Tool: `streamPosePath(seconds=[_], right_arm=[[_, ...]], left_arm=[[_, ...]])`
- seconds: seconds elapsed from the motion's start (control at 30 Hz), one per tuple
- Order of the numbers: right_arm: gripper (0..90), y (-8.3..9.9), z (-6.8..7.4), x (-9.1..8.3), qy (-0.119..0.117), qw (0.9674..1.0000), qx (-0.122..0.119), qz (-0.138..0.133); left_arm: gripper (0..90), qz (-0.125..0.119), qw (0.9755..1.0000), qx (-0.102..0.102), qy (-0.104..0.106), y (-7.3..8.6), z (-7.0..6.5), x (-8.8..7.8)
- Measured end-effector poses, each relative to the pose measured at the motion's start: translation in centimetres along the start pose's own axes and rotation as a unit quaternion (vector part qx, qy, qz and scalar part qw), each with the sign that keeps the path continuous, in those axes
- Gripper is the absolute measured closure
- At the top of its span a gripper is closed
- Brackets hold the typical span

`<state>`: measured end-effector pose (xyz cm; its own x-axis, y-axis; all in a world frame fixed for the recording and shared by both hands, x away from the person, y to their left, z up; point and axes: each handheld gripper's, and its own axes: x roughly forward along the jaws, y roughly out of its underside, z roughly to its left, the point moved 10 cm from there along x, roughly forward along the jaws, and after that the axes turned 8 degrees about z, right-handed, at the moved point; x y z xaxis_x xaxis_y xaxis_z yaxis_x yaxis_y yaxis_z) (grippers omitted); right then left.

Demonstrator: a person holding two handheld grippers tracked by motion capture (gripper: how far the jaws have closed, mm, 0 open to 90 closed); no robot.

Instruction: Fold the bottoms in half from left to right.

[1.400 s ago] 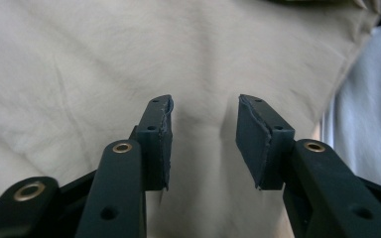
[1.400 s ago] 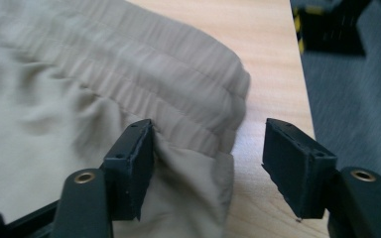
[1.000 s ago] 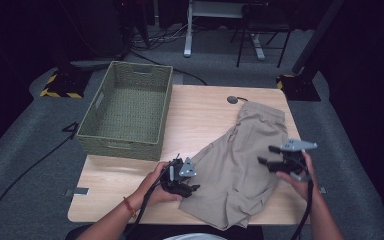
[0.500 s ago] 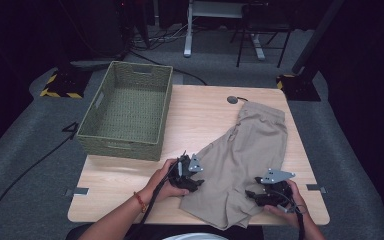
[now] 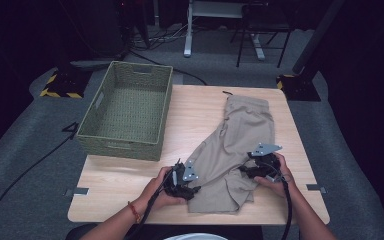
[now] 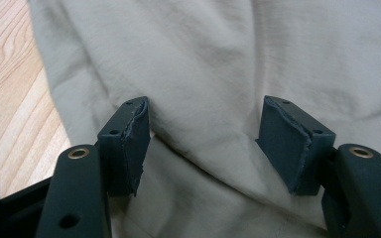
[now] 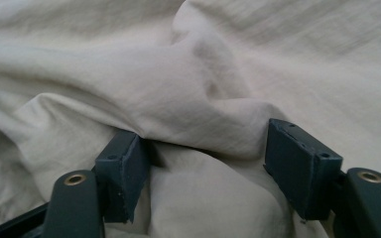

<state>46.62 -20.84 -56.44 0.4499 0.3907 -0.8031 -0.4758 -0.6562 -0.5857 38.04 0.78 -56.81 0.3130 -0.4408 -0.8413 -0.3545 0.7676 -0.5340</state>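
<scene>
**No readable writing**

We find no text, label, brand or number that can be read on anything in these views. The nearest thing to a sign is the yellow-and-black hazard striping (image 5: pixel 59 93) on the floor, left of the table.

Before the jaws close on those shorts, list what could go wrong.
1. The left gripper stands open over smooth cloth of the shorts near their edge; it might pinch only one layer, so the shorts could unfold when lifted.
2. The right gripper straddles a raised fold; closing there could bunch the cloth further.
3. The shorts lie close to the near edge of the table; a pull toward the person might drag them off.
</scene>
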Motion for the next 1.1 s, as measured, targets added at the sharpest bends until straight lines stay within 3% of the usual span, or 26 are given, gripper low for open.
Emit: streamPosePath(seconds=[0.1, 0.2, 0.3, 0.37, 0.5, 0.57, 0.67, 0.8, 0.87, 0.9, 0.97, 1.07, 1.1], right_arm=[[32.6, -0.2, 0.3, -0.1, 0.009, 0.9999, -0.01, 0.01], [32.0, 0.4, 1.9, -1.3, -0.006, 0.9996, -0.026, 0.001], [29.7, 1.9, 3.2, -2.4, -0.006, 0.9986, -0.052, 0.01], [29.3, 3.1, 3.7, -3.2, -0.014, 0.9981, -0.057, 0.014], [27.2, 5.8, 3.8, -5.2, -0.017, 0.9967, -0.07, 0.037], [27.3, 7.0, 3.4, -5.8, -0.012, 0.9966, -0.062, 0.052], [28.8, 8.3, 2.4, -6.6, 0.003, 0.998, -0.037, 0.05], [29.1, 9.1, 1.0, -7.4, 0.024, 0.9988, -0.009, 0.043], [29.8, 8.8, 0.7, -7.7, 0.028, 0.9991, -0.003, 0.031], [30.1, 8.3, 0.4, -8.1, 0.032, 0.9993, 0.002, 0.018], [30.7, 7.1, -0.1, -8.8, 0.033, 0.9992, 0.016, -0.014], [30.0, 4.8, -0.8, -9.6, 0.029, 0.9968, 0.038, -0.064], [29.7, 4.3, -1.1, -9.6, 0.031, 0.9965, 0.039, -0.068]], left_arm=[[37.4, -0.004, 1.0, -0.005, -0.006, 0.1, -0.2, -0.1], [38.0, -0.007, 0.9997, -0.011, -0.018, 0.2, -0.5, -0.2], [38.8, -0.005, 0.9995, -0.024, -0.018, 0.3, -1.0, -0.3], [39.3, -0.009, 0.9991, -0.035, -0.021, 0.5, -1.2, -0.4], [39.2, -0.015, 0.9985, -0.053, 0.001, 0.9, -1.5, -0.4], [39.2, -0.017, 0.998, -0.06, 0.011, 1.0, -1.7, -0.5], [39.1, -0.016, 0.9981, -0.055, 0.021, 1.1, -2.3, -0.6], [38.9, -0.01, 0.9988, -0.029, 0.038, 1.2, -4.4, -0.9], [35.4, 0.002, 0.9991, 0.005, 0.043, 1.2, -5.1, -1.2], [30.9, 0.007, 0.999, 0.016, 0.041, 1.2, -5.1, -1.5], [23.6, -0.001, 0.999, 0.018, 0.04, 0.9, -4.6, -2.1], [22.4, -0.022, 0.999, 0.006, 0.037, 0.0, -2.8, -3.0], [22.2, -0.025, 0.9989, 0.005, 0.039, -0.3, -2.0, -3.2]])
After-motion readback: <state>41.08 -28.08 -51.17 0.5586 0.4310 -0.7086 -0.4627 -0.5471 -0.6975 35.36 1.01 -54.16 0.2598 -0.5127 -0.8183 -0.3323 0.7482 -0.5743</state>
